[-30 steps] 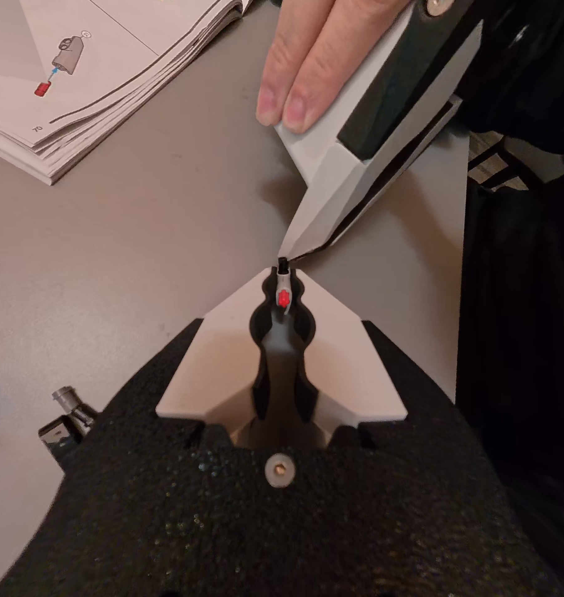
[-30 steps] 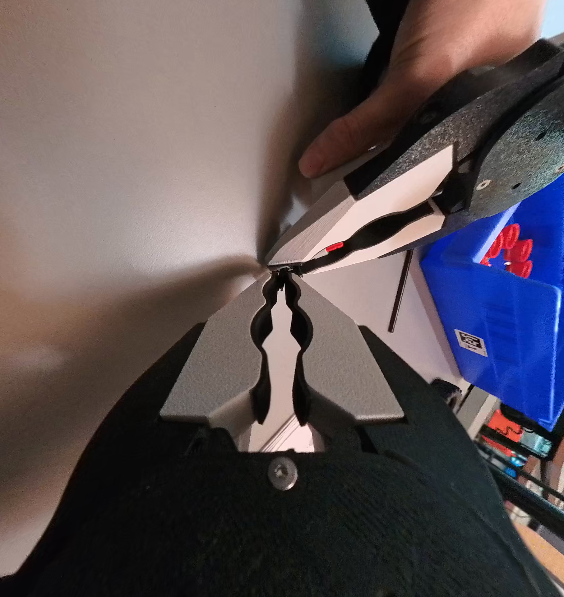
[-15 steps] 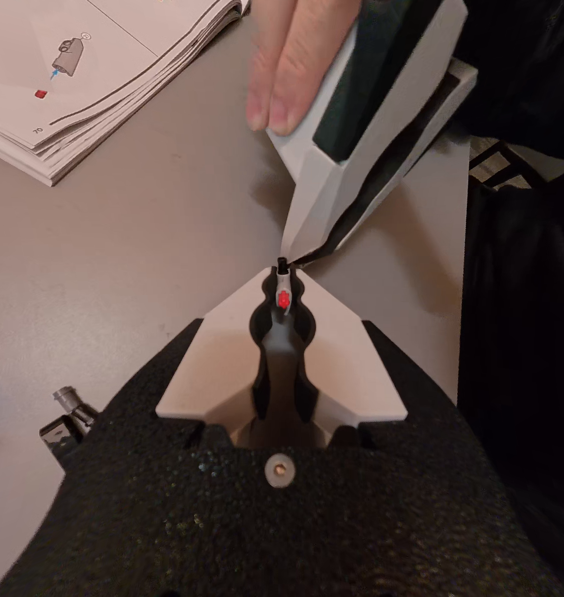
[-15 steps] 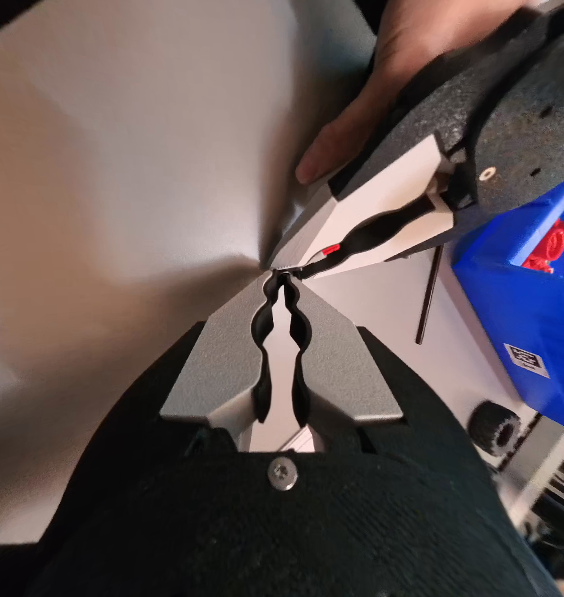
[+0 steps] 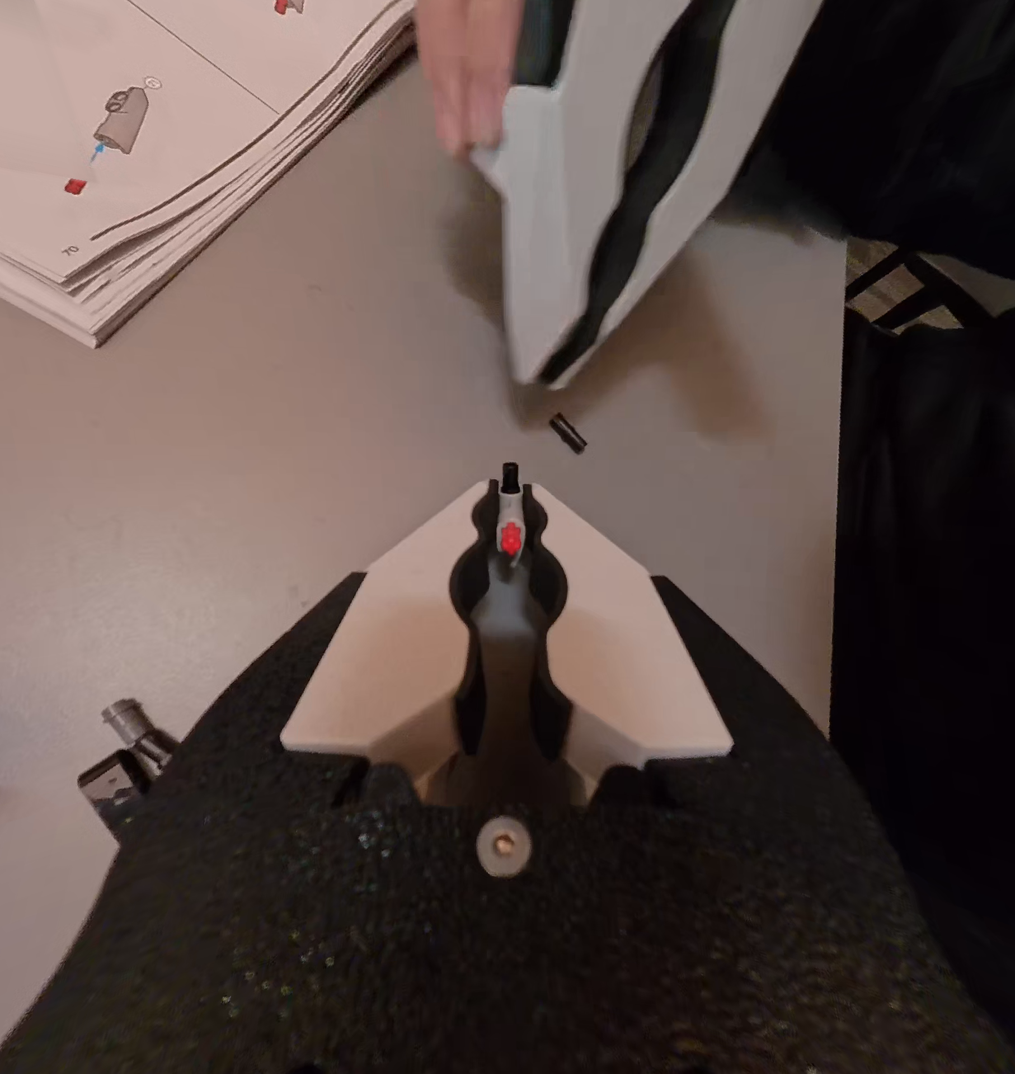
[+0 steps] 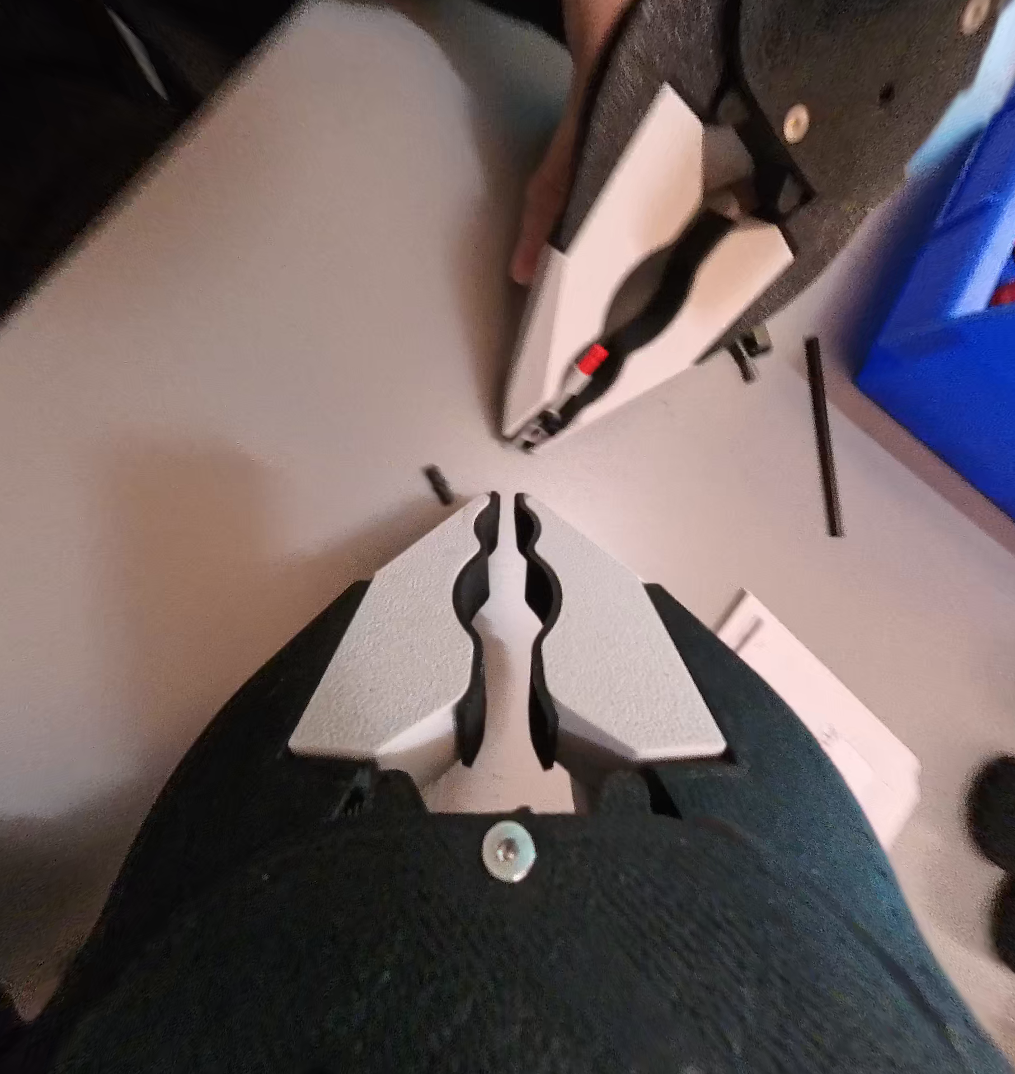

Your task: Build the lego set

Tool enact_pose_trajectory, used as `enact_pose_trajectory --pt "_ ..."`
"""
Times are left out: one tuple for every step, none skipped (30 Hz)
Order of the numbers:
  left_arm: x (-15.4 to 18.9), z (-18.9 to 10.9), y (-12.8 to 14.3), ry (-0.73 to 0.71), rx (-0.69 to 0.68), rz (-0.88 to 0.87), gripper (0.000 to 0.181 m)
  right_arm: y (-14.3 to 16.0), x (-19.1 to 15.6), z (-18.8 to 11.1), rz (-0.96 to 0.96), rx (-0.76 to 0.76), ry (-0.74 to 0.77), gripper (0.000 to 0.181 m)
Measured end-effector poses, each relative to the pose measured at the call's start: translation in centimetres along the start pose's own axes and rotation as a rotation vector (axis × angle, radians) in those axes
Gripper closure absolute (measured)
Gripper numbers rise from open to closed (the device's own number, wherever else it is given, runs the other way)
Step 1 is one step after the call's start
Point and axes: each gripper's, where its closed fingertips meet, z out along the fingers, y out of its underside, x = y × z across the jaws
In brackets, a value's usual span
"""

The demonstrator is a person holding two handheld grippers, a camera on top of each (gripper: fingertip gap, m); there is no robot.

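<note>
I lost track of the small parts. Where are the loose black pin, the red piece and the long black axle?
loose black pin (image 5: 567, 432), left wrist view, mid-barrel.
red piece (image 5: 511, 536), left wrist view, its front face.
long black axle (image 6: 823, 436), right wrist view, mid-length.

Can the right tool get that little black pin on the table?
Probably yes. The pin lies loose on bare table just beside the right tool, whose tips stand slightly apart, holding nothing. Nothing blocks it.
</note>
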Motion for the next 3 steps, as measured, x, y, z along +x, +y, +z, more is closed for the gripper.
enact_pose_trajectory --pt "0.01 0.0 0.0 0.001 0.0 0.0 0.176 -0.61 -0.96 -0.41 0.006 0.065 -0.03 0.178" --pt "0.02 0.0 0.0 0.001 0.0 0.001 0.176 -1.0 -1.46 -0.57 0.021 0.116 -0.039 0.176" --pt "0.04 0.0 0.0 0.003 0.0 0.001 0.176 -0.89 -1.81 -0.4 0.045 0.132 -0.046 0.169"
